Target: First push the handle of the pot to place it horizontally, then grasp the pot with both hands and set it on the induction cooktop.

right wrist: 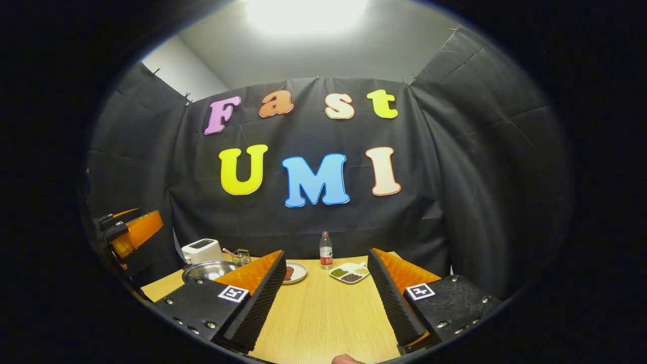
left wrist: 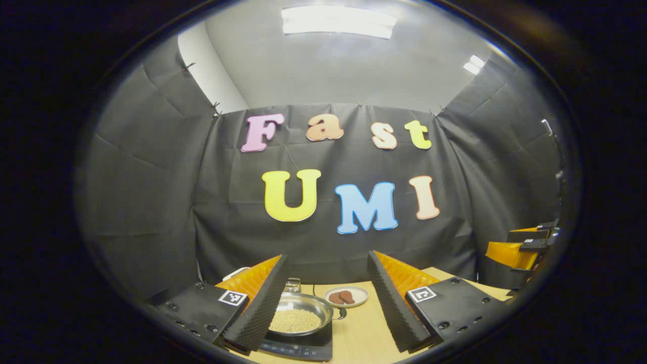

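In the left gripper view, the pot point(left wrist: 302, 314) sits low in the frame on the black cooktop point(left wrist: 303, 345), its bowl holding pale grains. It lies just ahead of the left gripper point(left wrist: 323, 303), closer to the left finger point(left wrist: 258, 308); those fingers stand wide apart, holding nothing. A short dark handle point(left wrist: 340, 313) seems to point right across the frame, toward the plate point(left wrist: 347, 296). In the right gripper view, the right gripper point(right wrist: 323, 298) gapes empty over the bare surface point(right wrist: 323, 313), with the pot point(right wrist: 210, 269) well off at lower left. The left gripper is nearer.
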{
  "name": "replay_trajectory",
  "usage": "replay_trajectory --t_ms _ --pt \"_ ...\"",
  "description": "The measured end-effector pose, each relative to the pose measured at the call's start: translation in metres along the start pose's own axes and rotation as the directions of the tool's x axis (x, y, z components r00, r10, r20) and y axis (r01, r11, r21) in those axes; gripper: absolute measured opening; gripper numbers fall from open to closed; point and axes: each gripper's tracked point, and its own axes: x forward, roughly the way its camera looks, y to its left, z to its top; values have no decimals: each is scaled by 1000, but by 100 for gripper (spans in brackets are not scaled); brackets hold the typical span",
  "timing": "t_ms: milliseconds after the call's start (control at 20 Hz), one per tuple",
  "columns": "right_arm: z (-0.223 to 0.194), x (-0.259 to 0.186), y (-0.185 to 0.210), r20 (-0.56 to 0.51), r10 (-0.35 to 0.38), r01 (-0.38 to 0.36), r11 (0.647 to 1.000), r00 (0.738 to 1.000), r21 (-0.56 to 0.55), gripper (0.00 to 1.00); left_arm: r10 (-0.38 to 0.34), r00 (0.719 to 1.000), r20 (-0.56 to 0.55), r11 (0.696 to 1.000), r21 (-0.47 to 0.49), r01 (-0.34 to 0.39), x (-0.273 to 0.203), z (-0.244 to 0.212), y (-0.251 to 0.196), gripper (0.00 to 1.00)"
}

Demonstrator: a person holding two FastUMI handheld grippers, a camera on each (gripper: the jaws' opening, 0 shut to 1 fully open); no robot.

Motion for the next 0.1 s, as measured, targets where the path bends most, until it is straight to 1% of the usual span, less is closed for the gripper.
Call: replay_trajectory --t_ms 100 --pt "3 -2 2 4 -1 1 1000 1000 1 98 0 1000 4 1000 7 0 -3 1 1 100"
